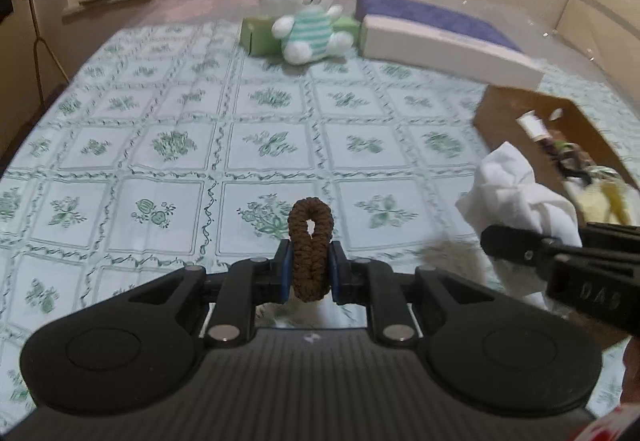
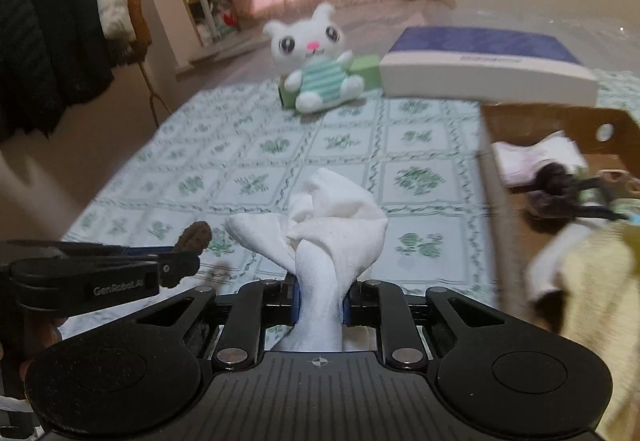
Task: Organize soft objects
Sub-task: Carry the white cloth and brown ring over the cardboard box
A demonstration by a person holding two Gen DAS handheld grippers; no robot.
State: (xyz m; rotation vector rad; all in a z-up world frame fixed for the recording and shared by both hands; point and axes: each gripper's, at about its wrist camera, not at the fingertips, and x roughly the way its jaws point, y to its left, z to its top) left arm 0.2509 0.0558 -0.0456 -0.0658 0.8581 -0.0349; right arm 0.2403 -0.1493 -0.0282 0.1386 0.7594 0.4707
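Note:
My left gripper [image 1: 310, 269] is shut on a brown braided hair tie [image 1: 310, 237], held above the table; it also shows at the left of the right wrist view [image 2: 196, 235]. My right gripper [image 2: 320, 297] is shut on a white sock [image 2: 336, 225], which bunches above the fingers; the sock shows at the right of the left wrist view [image 1: 516, 193]. A brown cardboard box [image 1: 520, 109] stands at the right, holding several small items and a pale yellow cloth [image 2: 592, 281]. A white plush cat [image 1: 308, 13] in a striped green shirt sits at the far end.
The table wears a white cloth with a green floral pattern [image 1: 160, 121]. A green box [image 1: 256, 37] stands behind the plush. A white and purple box [image 1: 440, 37] lies at the far right. Dark coats [image 2: 44, 41] hang on a rack left of the table.

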